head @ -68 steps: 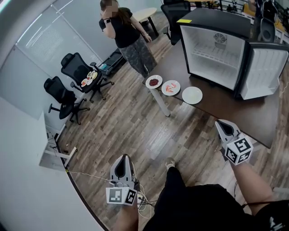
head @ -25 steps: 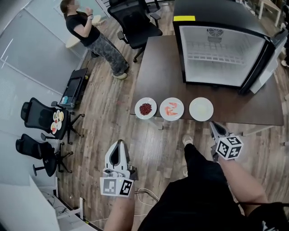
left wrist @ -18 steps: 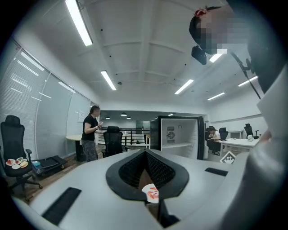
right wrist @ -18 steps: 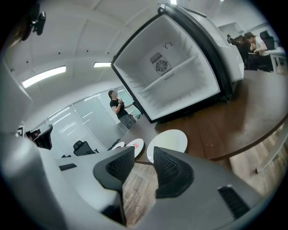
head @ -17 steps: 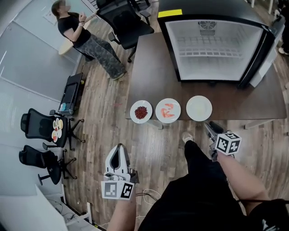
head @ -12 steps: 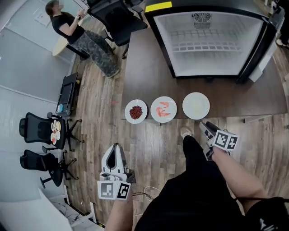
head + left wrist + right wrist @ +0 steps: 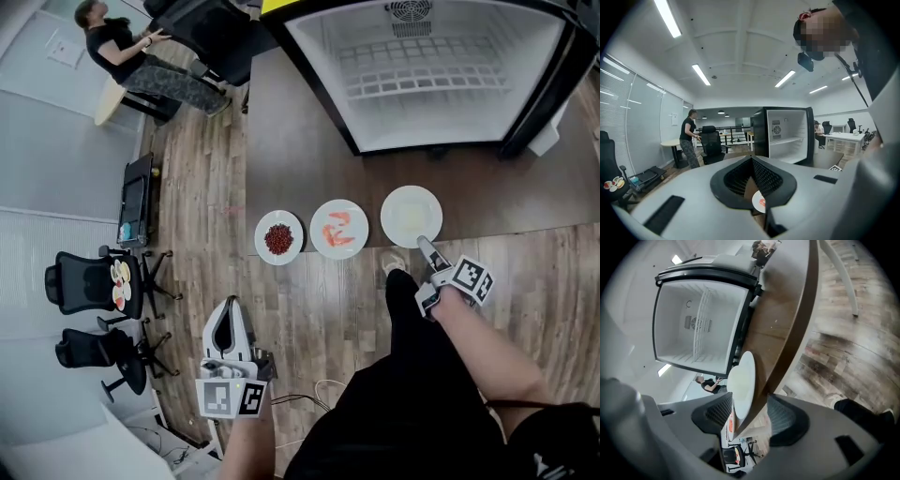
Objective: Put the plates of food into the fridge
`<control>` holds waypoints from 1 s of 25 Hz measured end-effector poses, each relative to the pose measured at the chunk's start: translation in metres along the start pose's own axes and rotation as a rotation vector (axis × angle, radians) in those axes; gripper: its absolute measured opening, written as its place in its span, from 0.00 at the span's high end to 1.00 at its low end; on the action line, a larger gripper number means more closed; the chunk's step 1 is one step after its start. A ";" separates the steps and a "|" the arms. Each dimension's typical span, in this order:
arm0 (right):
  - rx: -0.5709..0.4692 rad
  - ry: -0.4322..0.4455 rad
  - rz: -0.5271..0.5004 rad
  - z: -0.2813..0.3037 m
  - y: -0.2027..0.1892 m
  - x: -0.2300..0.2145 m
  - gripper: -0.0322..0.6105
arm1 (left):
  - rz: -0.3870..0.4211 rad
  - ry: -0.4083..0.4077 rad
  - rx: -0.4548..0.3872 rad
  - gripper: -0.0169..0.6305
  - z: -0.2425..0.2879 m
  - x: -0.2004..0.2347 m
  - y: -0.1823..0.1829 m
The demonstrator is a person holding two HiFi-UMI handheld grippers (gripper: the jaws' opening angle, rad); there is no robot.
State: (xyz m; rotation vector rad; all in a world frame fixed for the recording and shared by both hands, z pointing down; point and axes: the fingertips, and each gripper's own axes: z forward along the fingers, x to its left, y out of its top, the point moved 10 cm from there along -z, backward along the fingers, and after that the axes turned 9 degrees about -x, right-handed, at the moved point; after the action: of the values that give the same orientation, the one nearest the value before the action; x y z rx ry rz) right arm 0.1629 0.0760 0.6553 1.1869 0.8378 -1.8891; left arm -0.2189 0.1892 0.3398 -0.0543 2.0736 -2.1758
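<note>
Right tool: my right tool (image 7: 423, 243) is at the near edge of the desk (image 7: 300, 159), rolled onto its side. Its jaws are wide and have just been opening.
Between its jaws: the right gripper view shows the rim of the pale plate (image 7: 411, 216) and the desk's edge under it. One pad is on each side, with a gap at both, so nothing is gripped.
Left tool: my left tool (image 7: 229, 302) hangs low over the wooden floor (image 7: 206, 216), well short of the desk. Its fingertips meet and it holds nothing.
Through the left tool: a sliver of white plate with something red on it shows below the closed tips. I cannot tell which plate it is.
Plates: three stand in a row along the desk's near edge, none in the fridge yet. The plate with dark red bits (image 7: 278, 237) is on the left. The plate with pink curled pieces (image 7: 338, 228) is in the middle, just beside it. The pale plate is on the right.
Pale plate's food: too faint for me to make out.
Fridge: the fridge (image 7: 375, 122) stands on the desk beyond the plates, door swung open. Its white inside is bare apart from a wire shelf.
Room: a person (image 7: 117, 47) stands far off to the left, and office chairs (image 7: 89, 281) sit by the wall.
</note>
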 end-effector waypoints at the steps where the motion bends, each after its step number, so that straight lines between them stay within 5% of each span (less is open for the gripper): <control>1: -0.009 -0.009 0.019 0.002 0.001 -0.003 0.61 | 0.000 -0.005 -0.001 0.97 0.004 0.001 0.000; 8: 0.014 -0.040 -0.003 0.003 -0.004 -0.004 0.61 | -0.022 -0.012 0.004 0.97 0.018 0.007 -0.004; 18: 0.026 -0.118 0.126 0.020 -0.009 -0.014 0.61 | -0.020 -0.023 0.008 0.97 0.024 0.011 -0.005; 25: 0.000 -0.089 0.102 0.006 -0.011 -0.021 0.61 | -0.051 -0.010 0.004 0.97 0.017 0.013 -0.003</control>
State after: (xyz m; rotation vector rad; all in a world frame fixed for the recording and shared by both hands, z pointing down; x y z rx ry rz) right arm 0.1569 0.0816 0.6785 1.1161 0.7163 -1.8448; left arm -0.2302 0.1708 0.3430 -0.1185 2.0848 -2.2039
